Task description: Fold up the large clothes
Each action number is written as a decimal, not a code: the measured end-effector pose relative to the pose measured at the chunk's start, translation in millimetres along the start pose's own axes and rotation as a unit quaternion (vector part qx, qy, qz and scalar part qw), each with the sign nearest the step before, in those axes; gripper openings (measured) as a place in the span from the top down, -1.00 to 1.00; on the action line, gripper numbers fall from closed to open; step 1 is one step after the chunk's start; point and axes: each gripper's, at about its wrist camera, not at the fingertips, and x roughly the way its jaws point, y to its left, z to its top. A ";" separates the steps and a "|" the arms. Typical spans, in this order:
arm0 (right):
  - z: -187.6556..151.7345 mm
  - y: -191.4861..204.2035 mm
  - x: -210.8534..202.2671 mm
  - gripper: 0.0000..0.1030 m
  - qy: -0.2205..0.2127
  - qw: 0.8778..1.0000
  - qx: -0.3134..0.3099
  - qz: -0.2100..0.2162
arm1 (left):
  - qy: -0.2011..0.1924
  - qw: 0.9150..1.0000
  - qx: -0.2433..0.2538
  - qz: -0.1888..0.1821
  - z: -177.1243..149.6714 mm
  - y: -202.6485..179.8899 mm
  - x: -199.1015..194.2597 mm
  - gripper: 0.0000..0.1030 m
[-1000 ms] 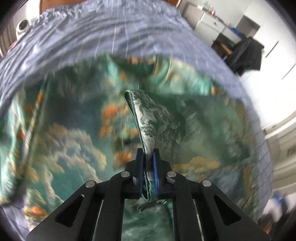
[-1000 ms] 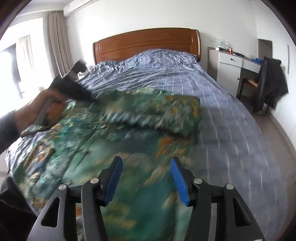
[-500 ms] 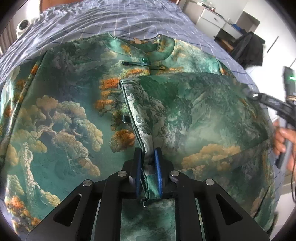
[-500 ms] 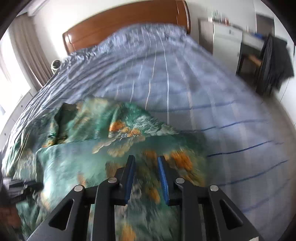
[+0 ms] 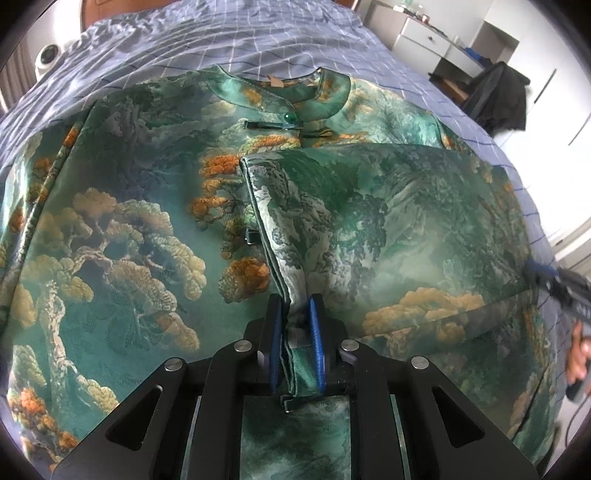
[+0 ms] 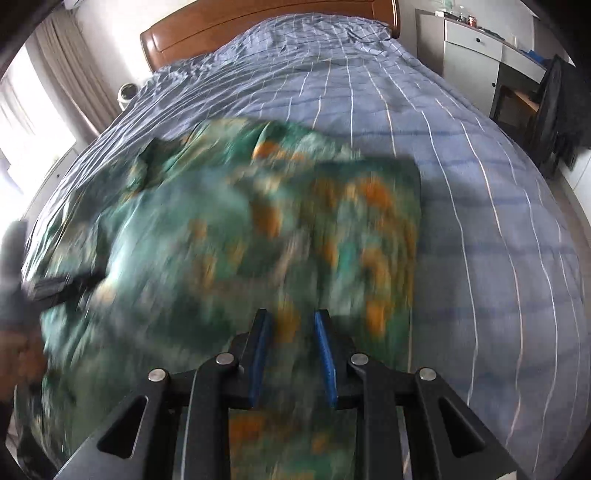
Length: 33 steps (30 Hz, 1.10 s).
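**Green patterned garment half folded on the bed**

The green garment (image 5: 122, 236), printed with trees and orange clouds, lay spread flat on the blue checked bed cover (image 5: 229, 40). Its collar (image 5: 280, 92) pointed toward the wooden headboard (image 6: 258, 26). One side panel was turned over onto the front, so that its folded edge (image 5: 266, 221) ran down the middle of the cloth.

The left gripper (image 5: 295, 343) was closed on this folded edge; the fabric was pinched between its two blue pads (image 5: 317, 343) and hung a little below them.

The right gripper (image 6: 291, 354) hovered over the lower right part of the garment, near its straight side edge. Its jaws stood a little apart, with a clear gap between the pads, and no cloth was seen between them. The right wrist view was blurred, so I could not tell whether the fingers touched the fabric.

A white cabinet (image 6: 469, 55) and a dark coat on a chair (image 5: 498, 92) stood beside the bed.
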 end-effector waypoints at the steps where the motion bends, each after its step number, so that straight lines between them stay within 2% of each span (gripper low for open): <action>1: -6.2 1.1 -1.0 0.50 0.006 1.000 0.001 0.000 | 0.001 1.000 0.002 0.003 0.5 -1.3 0.9 0.73; 6: -11.6 -5.2 23.0 0.51 0.029 0.999 0.023 -0.008 | 0.006 1.000 0.006 0.018 2.9 -5.6 4.2 0.72; 10: -11.8 1.0 30.0 0.51 0.020 0.999 0.015 -0.032 | 0.000 1.000 0.001 0.022 3.0 -4.5 -2.9 0.67; 12: -15.1 10.0 19.4 0.51 0.009 0.999 0.000 -0.052 | -0.004 1.000 -0.007 0.021 -0.7 -3.9 -13.2 0.52; 14: -19.1 21.5 -2.8 0.45 -0.011 0.997 -0.018 -0.078 | -0.013 1.000 -0.011 0.013 -10.0 -1.6 -30.7 0.10; 15: -22.4 26.9 -14.0 0.36 -0.018 0.996 -0.026 -0.084 | -0.019 1.000 -0.010 0.011 -15.6 -0.7 -39.3 -0.03; 17: -33.1 39.4 -41.0 -0.17 -0.031 0.996 -0.035 -0.078 | -0.035 0.999 -0.003 0.009 -32.5 0.8 -60.7 -0.38; 20: -54.6 54.7 -73.2 -0.25 -0.052 0.995 -0.037 -0.079 | -0.052 0.998 0.012 0.021 -60.5 4.6 -88.8 -0.55; 26: -111.4 95.6 -116.4 -0.25 -0.079 0.993 -0.039 -0.080 | -0.073 0.994 0.030 0.069 -122.1 23.0 -134.8 -0.65; 33: -166.2 152.9 -131.6 -0.25 -0.095 0.995 -0.023 -0.034 | -0.082 0.990 0.004 0.116 -173.7 59.6 -160.5 -0.67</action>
